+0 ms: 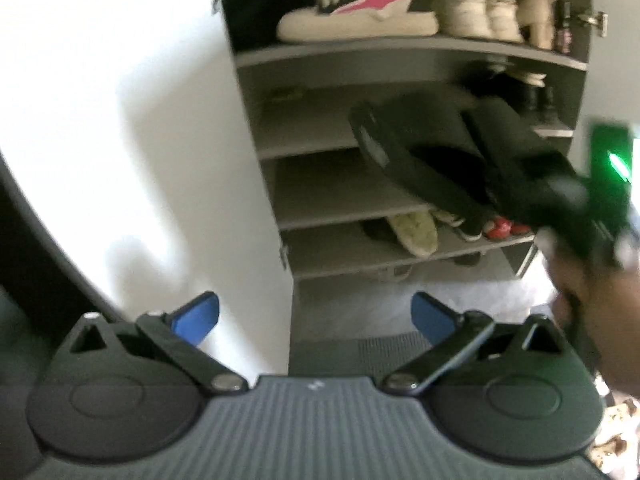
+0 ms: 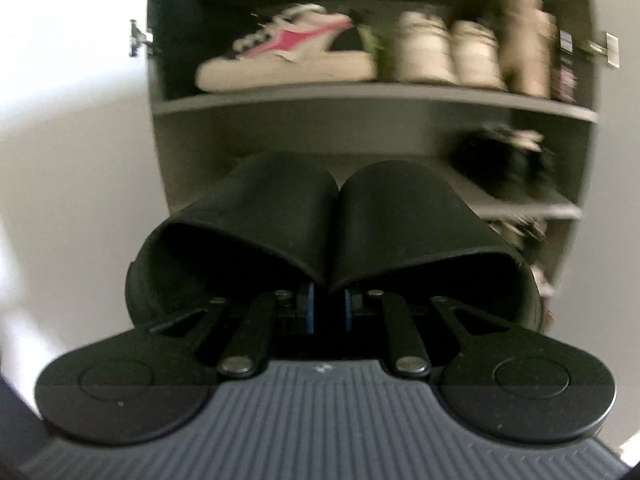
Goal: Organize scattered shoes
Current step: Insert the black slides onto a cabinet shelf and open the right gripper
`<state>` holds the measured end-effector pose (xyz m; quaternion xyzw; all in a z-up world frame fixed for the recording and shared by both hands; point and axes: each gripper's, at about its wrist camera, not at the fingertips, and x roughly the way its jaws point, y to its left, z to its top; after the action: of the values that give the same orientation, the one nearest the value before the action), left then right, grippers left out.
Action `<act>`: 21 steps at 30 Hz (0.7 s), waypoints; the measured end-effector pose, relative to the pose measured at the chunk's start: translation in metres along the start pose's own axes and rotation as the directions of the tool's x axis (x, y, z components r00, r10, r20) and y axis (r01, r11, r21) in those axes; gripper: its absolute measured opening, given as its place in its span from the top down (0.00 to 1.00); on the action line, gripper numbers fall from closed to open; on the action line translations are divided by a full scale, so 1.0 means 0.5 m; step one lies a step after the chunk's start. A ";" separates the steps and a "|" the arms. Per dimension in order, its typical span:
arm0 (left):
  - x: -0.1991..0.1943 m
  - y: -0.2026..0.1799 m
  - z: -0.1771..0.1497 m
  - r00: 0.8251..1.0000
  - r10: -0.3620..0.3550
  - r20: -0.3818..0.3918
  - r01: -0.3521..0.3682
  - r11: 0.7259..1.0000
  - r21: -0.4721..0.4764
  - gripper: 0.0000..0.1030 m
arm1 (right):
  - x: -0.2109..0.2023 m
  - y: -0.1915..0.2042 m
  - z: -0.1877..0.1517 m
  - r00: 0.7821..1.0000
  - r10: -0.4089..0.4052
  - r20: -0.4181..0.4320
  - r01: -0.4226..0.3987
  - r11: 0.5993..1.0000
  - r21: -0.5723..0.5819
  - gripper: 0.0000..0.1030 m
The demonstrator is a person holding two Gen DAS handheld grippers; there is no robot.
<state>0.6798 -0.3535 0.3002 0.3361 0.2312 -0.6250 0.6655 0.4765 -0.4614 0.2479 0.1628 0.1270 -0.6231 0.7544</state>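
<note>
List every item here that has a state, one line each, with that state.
left gripper: open, holding nothing.
right gripper: shut on the black slides.
black slides: held as a pair, off the shelves, in front of the cabinet.
shoe cabinet: door open, shelves partly filled.
pink-and-white sneaker: lying on the top visible shelf.

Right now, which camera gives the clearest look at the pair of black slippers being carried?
The right wrist view: the black slippers fill the middle, side by side, pinched in the right hand-held gripper. The left wrist view shows them blurred and sideways before the shoe cabinet.
</note>
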 end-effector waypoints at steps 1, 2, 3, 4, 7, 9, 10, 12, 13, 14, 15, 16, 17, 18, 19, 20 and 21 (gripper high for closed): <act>-0.001 0.006 -0.004 1.000 -0.003 -0.012 0.003 1.000 0.004 0.00 | 0.020 0.014 0.012 1.000 0.010 0.009 -0.010 1.000 0.003 0.83; -0.003 0.009 -0.006 1.000 -0.006 -0.020 0.006 1.000 0.006 0.00 | 0.050 0.031 0.028 1.000 0.023 0.022 -0.023 1.000 0.008 0.83; -0.003 0.013 -0.007 1.000 -0.012 -0.028 0.012 1.000 0.005 0.00 | 0.072 0.043 0.040 0.999 0.030 0.030 -0.030 0.999 0.013 0.83; -0.002 0.019 -0.007 0.999 -0.020 -0.040 0.020 1.000 0.003 0.00 | 0.092 0.053 0.048 0.999 0.033 0.036 -0.034 0.999 0.018 0.83; 0.003 0.035 -0.008 0.998 -0.033 -0.062 0.033 0.999 -0.004 0.00 | 0.150 0.082 0.070 0.997 0.043 0.059 -0.045 0.999 0.019 0.83; 0.011 0.047 -0.006 0.997 -0.028 -0.071 0.028 1.000 -0.010 0.00 | 0.181 0.101 0.078 0.997 0.044 0.070 -0.045 0.999 0.014 0.83; 0.015 0.051 -0.005 0.997 -0.026 -0.076 0.025 1.000 -0.016 0.00 | 0.200 0.110 0.081 0.996 0.041 0.075 -0.042 0.999 0.014 0.83; 0.023 0.059 -0.004 0.996 -0.022 -0.087 0.019 0.999 -0.028 0.00 | 0.246 0.129 0.089 0.996 0.034 0.086 -0.036 0.999 0.015 0.83; 0.026 0.062 -0.002 0.996 -0.019 -0.091 0.017 0.999 -0.030 0.00 | 0.259 0.135 0.090 0.996 0.032 0.089 -0.034 0.999 0.015 0.83; 0.029 0.063 -0.001 0.996 -0.016 -0.092 0.014 1.000 -0.028 0.00 | 0.274 0.140 0.091 0.995 0.029 0.092 -0.031 0.999 0.013 0.83; 0.032 0.065 0.000 0.996 -0.014 -0.093 0.011 1.000 -0.026 0.00 | 0.291 0.145 0.093 0.995 0.026 0.097 -0.027 1.000 0.011 0.83; 0.035 0.067 0.002 0.996 -0.011 -0.094 0.009 1.000 -0.024 0.00 | 0.307 0.150 0.094 0.995 0.022 0.102 -0.023 1.000 0.008 0.83; 0.038 0.068 0.003 0.995 -0.009 -0.096 0.007 1.000 -0.023 0.00 | 0.323 0.155 0.096 0.994 0.019 0.105 -0.020 1.000 0.007 0.83; 0.041 0.070 0.003 0.995 -0.007 -0.098 0.005 1.000 -0.023 0.00 | 0.338 0.158 0.097 0.994 0.017 0.106 -0.017 1.000 0.005 0.83; 0.044 0.072 0.003 0.995 -0.006 -0.101 0.003 1.000 -0.023 0.00 | 0.353 0.162 0.099 0.994 0.014 0.108 -0.015 1.000 0.003 0.83; 0.047 0.074 0.003 0.995 -0.004 -0.104 0.002 1.000 -0.023 0.00 | 0.370 0.166 0.102 0.994 0.010 0.109 -0.011 1.000 0.004 0.83; 0.050 0.076 0.004 0.994 -0.003 -0.107 0.000 1.000 -0.023 0.00 | 0.388 0.169 0.105 0.994 0.006 0.109 -0.007 1.000 0.006 0.83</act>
<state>0.7198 -0.3721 0.2893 0.3615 0.2739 -0.6040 0.6554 0.5961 -0.6427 0.2266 0.1311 0.0831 -0.6290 0.7617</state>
